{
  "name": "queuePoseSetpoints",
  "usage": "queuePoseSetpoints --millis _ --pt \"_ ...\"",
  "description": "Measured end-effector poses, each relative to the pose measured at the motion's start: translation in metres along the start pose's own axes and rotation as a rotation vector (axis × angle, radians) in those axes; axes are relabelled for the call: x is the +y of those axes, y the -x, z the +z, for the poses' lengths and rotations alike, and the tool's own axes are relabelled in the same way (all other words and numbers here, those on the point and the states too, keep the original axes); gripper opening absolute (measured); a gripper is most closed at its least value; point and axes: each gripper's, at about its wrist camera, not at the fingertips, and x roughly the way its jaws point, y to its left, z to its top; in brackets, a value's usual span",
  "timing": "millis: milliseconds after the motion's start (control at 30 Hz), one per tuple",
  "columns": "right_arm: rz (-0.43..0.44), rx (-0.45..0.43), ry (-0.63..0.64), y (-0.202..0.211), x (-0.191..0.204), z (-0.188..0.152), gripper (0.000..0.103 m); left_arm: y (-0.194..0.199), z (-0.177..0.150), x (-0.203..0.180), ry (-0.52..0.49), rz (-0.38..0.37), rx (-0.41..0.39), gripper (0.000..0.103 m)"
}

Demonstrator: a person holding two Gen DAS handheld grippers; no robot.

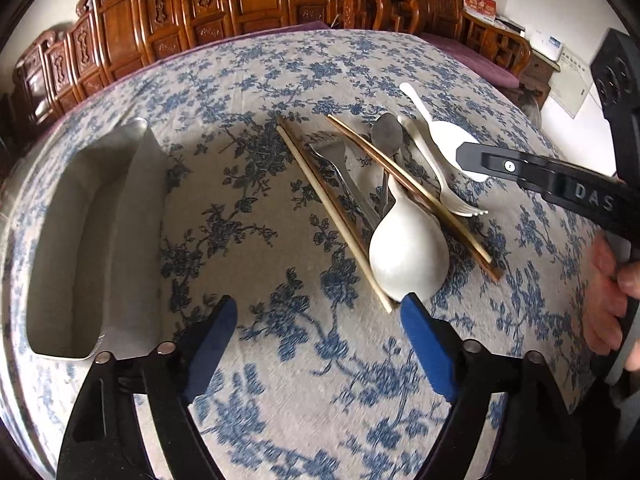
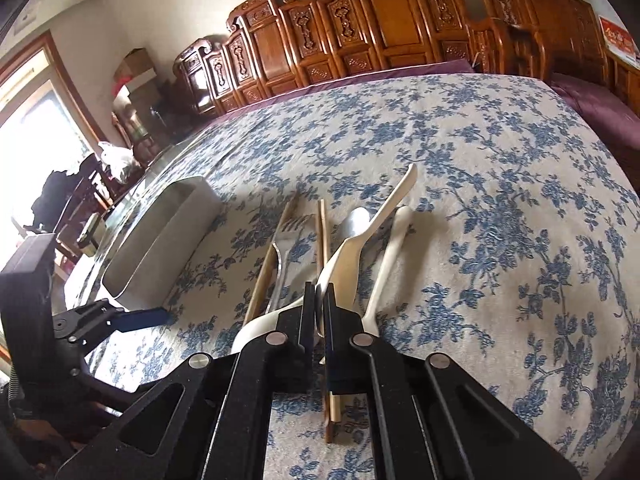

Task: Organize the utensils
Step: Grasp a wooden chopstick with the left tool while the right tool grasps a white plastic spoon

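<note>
A pile of utensils lies on the flowered tablecloth (image 1: pixel 280 80): two pairs of chopsticks (image 1: pixel 328 204), a metal fork (image 1: pixel 336 156), a metal spoon (image 1: pixel 387 130), a white plastic fork (image 1: pixel 466 210) and a big white ceramic spoon (image 1: pixel 408 252). My right gripper (image 1: pixel 470 158) comes in from the right, shut on the bowl of a white plastic spoon (image 1: pixel 444 128). In the right wrist view this spoon (image 2: pixel 352 256) stands tilted up out of the shut gripper (image 2: pixel 320 306). My left gripper (image 1: pixel 320 320) is open just above the cloth, with the ceramic spoon's bowl beside its right fingertip (image 1: pixel 416 316).
An oblong grey tray (image 1: pixel 120 208), nothing seen inside it, stands left of the pile, also in the right wrist view as the tray (image 2: pixel 160 236). Carved wooden chairs (image 1: pixel 240 8) line the table's far edge. A hand (image 1: pixel 608 300) holds the right gripper's grip.
</note>
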Motion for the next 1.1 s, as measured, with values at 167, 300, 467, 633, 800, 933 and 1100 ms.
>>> queuePoseSetpoints --millis 167,300,467,633,800,933,1100 --pt "-0.012 0.006 0.01 -0.002 0.001 -0.001 0.005 -0.013 0.003 -0.007 -0.005 0.013 0.02 0.076" --pt "-0.009 0.005 0.012 -0.002 0.002 -0.001 0.005 -0.019 -0.001 -0.015 -0.049 0.056 0.027 0.076" --pt "-0.014 0.009 0.018 -0.005 0.003 -0.001 0.005 -0.019 0.0 -0.01 -0.049 0.093 0.019 0.076" --pt "-0.02 0.009 0.021 -0.004 0.005 -0.001 0.005 -0.019 0.0 0.0 -0.018 0.085 0.018 0.072" --pt "-0.029 0.017 0.046 -0.007 0.011 -0.002 0.005 -0.019 0.005 -0.002 -0.018 0.081 0.006 0.052" --pt "-0.036 0.02 0.052 -0.008 0.013 -0.002 0.005 -0.02 0.008 -0.006 -0.024 0.075 -0.001 0.038" --pt "-0.042 0.019 0.053 -0.007 0.013 -0.003 0.005 -0.019 0.005 -0.001 -0.028 0.112 0.002 0.004"
